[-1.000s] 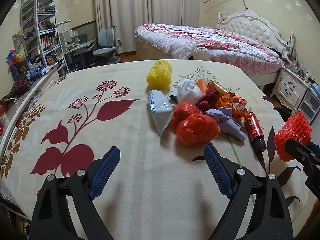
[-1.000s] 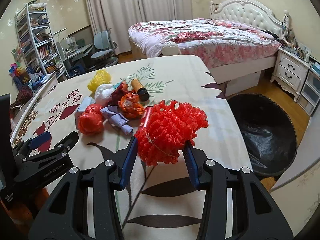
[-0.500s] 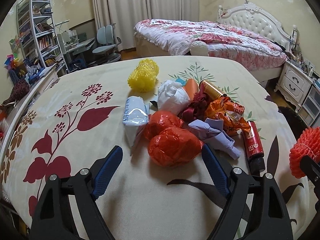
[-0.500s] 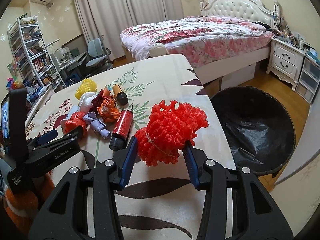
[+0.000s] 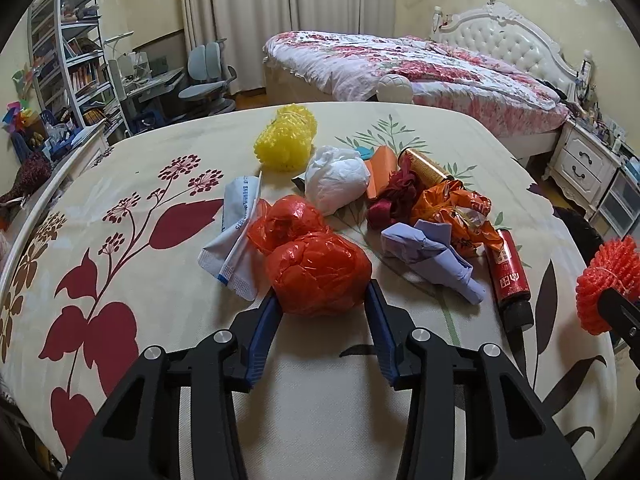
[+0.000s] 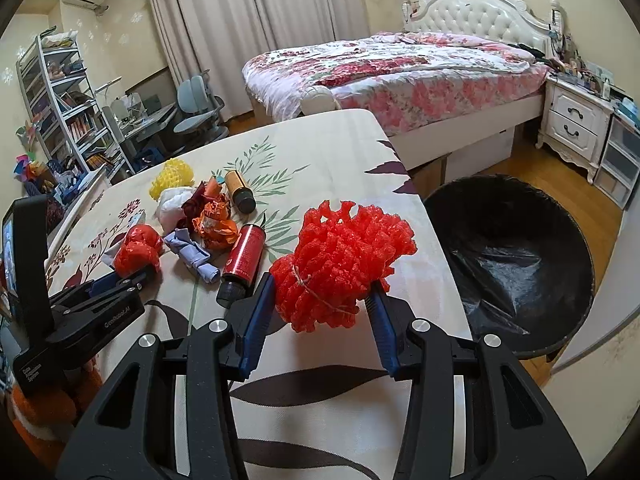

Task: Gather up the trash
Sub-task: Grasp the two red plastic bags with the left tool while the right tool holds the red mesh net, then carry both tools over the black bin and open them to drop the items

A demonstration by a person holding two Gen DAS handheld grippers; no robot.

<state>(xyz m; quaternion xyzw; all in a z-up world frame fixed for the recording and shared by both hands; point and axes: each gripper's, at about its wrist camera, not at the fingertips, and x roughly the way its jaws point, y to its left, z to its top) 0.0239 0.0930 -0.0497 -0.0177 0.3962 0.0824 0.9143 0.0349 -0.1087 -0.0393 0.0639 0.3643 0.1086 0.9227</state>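
My left gripper (image 5: 322, 300) is shut on a crumpled red plastic bag (image 5: 320, 272) that rests on the flowered table (image 5: 140, 280). My right gripper (image 6: 324, 300) is shut on a red foam net (image 6: 340, 260) and holds it above the table's right edge, next to the black-lined trash bin (image 6: 516, 264) on the floor. The net also shows at the right of the left wrist view (image 5: 608, 280). The trash pile holds a yellow foam net (image 5: 286, 142), a white bag (image 5: 336, 180), a white-blue wrapper (image 5: 236, 232), an orange wrapper (image 5: 452, 208), lilac paper (image 5: 432, 256), a red can (image 5: 510, 276) and a gold can (image 5: 424, 166).
A bed (image 6: 400, 68) stands behind the table. A white nightstand (image 6: 576, 120) is at the right. A bookshelf (image 5: 72, 60), desk and grey chair (image 5: 208, 76) are at the back left. The left gripper's body (image 6: 80, 320) lies at the table's left in the right wrist view.
My left gripper moved forward to the pile and closed on the red plastic bag. My right gripper carried the red foam net to the right, toward the bin.
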